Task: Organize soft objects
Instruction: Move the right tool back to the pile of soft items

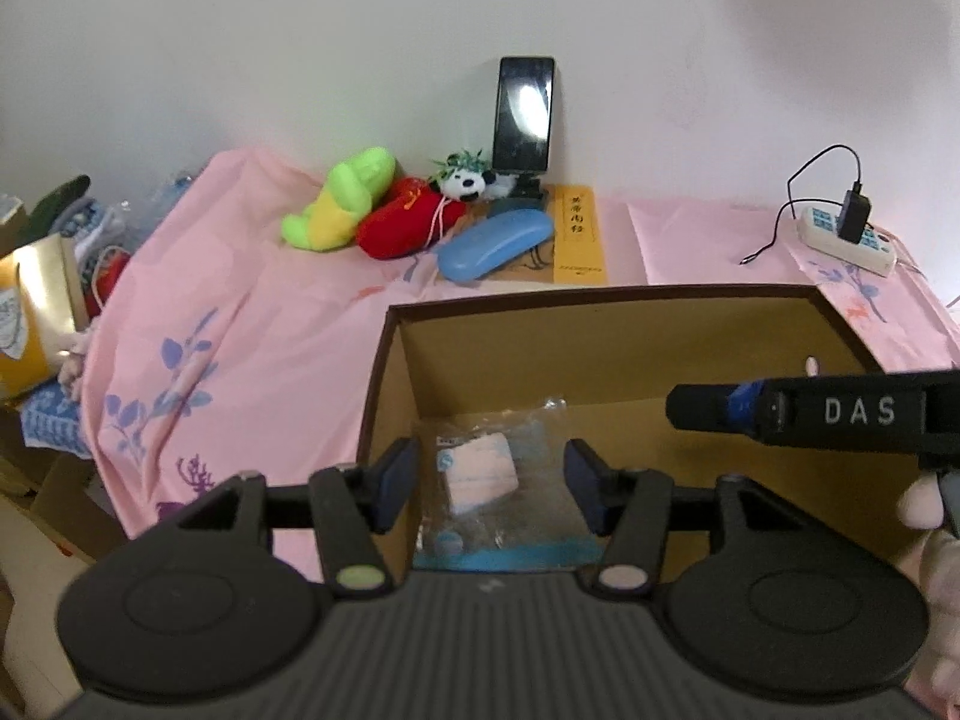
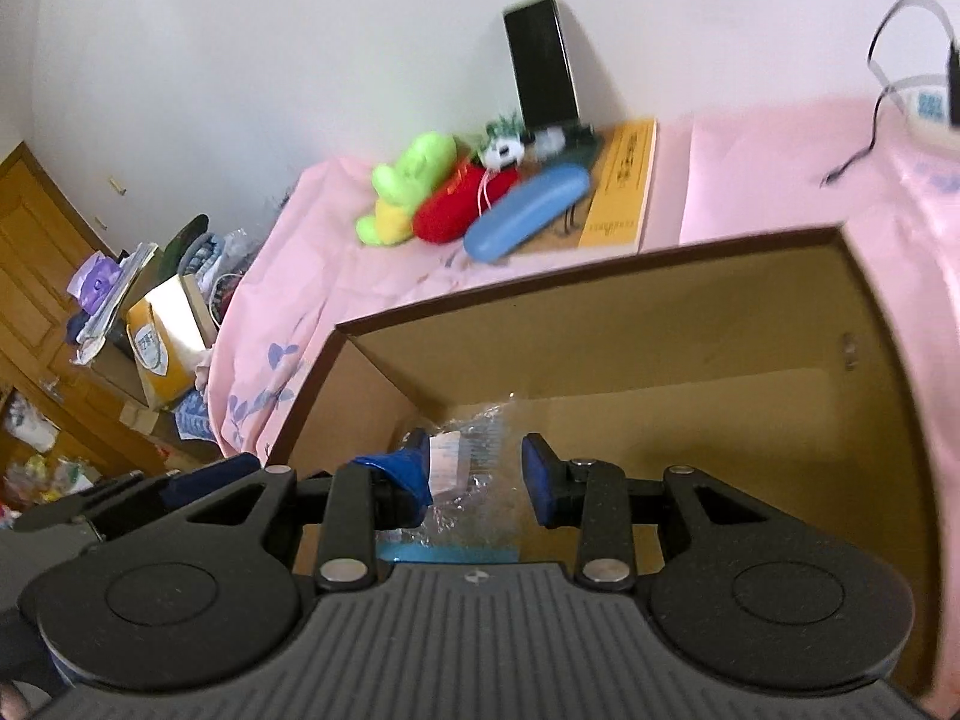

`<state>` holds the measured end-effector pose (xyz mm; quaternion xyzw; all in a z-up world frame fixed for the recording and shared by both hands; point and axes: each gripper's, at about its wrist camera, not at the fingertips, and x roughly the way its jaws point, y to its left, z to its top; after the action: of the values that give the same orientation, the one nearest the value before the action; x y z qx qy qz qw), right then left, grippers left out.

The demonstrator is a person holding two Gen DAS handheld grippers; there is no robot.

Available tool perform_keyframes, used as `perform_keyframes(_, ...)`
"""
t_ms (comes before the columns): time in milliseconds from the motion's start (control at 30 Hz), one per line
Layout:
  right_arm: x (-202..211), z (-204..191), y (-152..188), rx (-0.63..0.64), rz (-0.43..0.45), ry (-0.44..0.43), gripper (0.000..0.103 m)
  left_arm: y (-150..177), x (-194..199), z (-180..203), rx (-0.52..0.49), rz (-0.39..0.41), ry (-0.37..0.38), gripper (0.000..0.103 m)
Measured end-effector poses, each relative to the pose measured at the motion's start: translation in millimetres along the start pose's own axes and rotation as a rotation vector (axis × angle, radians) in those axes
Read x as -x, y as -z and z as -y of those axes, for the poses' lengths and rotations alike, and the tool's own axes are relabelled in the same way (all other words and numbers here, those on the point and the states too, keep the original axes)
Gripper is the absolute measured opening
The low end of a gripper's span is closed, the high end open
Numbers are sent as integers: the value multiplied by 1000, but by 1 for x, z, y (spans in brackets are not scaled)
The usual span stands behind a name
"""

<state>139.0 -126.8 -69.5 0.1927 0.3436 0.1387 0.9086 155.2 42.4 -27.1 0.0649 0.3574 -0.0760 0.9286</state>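
One soft item, a clear packet (image 1: 480,480) holding something white and folded, already lies on the floor of the open cardboard box (image 1: 600,294), so the step in hand looks like the gap between placements: both tools hang over the box with nothing in them. The left gripper (image 1: 489,483) has its fingers (image 1: 396,480) spread wide and empty. Through its camera the packet sits directly between and below them, apparently not touched. The right gripper (image 2: 477,480) is also open, a little less wide, and holds nothing. In its view the packet (image 2: 474,468) lies under the gap, nearer the left finger; whether that finger brushes the plastic cannot be told.

The remaining soft things are well apart from the box, at the back of the pink-covered surface (image 1: 240,312) by the wall: a green plush (image 1: 342,198), a red plush (image 1: 408,219) touching it, and a small panda (image 1: 465,180) just behind the red one. A blue case (image 1: 495,243) lies beside them, a phone (image 1: 525,114) stands behind, and a yellow book (image 1: 576,234) lies near.

The next move probably calls for lifting a gripper clear of the box rim and reaching across to the plush group. The green one is at the outer edge and seems easiest to take. The red one's white cord could snag a neighbour.
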Motion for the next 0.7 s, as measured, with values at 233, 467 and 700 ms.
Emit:
perform_keyframes(233,46,-12,21,28,63,58,17,17,44,23,-41,23,-68,62)
perform_keyframes(467,81,-12,47,16,112,90,18,40,73,39,-52,29,-115,66)
perform_keyframes(700,105,2,86,-13,130,107,19,71,85,51,-46,0,-79,69)
